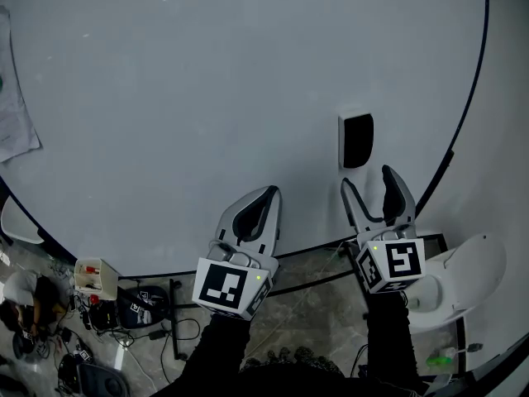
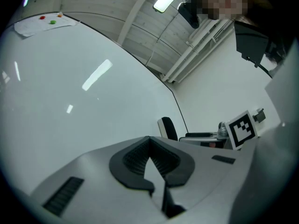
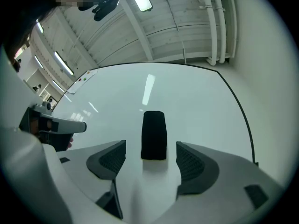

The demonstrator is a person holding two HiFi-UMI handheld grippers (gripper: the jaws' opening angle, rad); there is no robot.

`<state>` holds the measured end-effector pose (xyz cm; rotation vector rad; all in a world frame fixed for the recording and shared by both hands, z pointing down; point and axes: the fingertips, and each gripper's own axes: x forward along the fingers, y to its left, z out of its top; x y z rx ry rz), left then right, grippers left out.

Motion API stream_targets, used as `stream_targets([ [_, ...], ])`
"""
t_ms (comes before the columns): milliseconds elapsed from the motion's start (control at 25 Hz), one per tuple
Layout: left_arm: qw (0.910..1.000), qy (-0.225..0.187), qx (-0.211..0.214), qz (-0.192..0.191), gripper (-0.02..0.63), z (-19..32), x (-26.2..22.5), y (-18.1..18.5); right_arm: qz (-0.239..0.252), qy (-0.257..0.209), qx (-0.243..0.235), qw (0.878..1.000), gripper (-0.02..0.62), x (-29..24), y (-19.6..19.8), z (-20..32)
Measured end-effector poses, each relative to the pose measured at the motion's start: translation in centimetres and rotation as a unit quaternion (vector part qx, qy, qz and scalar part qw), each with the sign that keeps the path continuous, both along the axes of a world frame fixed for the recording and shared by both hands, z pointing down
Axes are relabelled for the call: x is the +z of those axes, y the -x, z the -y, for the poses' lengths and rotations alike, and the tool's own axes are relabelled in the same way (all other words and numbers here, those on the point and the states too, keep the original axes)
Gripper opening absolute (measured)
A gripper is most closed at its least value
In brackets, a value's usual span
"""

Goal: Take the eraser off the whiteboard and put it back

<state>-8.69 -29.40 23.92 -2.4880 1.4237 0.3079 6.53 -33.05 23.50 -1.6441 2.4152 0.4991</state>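
Whiteboard (image 1: 207, 98): white, fills the view; cable-strewn floor (image 1: 314, 286) beneath its lower edge.
Right gripper (image 1: 368, 182): points at the board, jaws wide, empty.
Left gripper (image 1: 263, 198): alongside, jaws together, empty.
Eraser (image 1: 356, 141): black, near the board's right edge, just ahead of the right jaws, untouched.

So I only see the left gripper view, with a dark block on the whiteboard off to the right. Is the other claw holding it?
Observer: No. The right claw is open; the eraser sits on the whiteboard at its tips, pads not touching it.
Operator: Is it lined up?
Observer: Yes, the right gripper view shows the eraser centred between the pads.
Operator: Anything below the board?
Observer: The head view shows cables on the floor.
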Motion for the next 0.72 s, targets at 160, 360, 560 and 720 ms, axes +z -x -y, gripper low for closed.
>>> stream_targets([
  [160, 1.0000, 0.001, -0.006, 0.003, 0.006, 0.2, 0.1, 0.2, -0.014, 0.003, 0.001, 1.000, 0.333, -0.6, 0.3, 2.5],
  [360, 0.9999, -0.001, -0.016, 0.005, 0.006, 0.2, 0.0, 0.6, -0.026, 0.013, -0.007, 1.000, 0.333, -0.9, 1.0, 4.7],
  [560, 0.9996, 0.002, -0.027, 0.003, 0.006, 0.1, 0.1, 1.4, -0.021, 0.014, -0.012, 1.000, 0.333, -0.9, 1.5, 5.5],
  [720, 0.9995, 0.004, -0.031, 0.003, 0.006, 0.0, 0.0, 1.9, -0.027, 0.010, -0.011, 1.000, 0.331, -1.1, 1.9, 5.7],
])
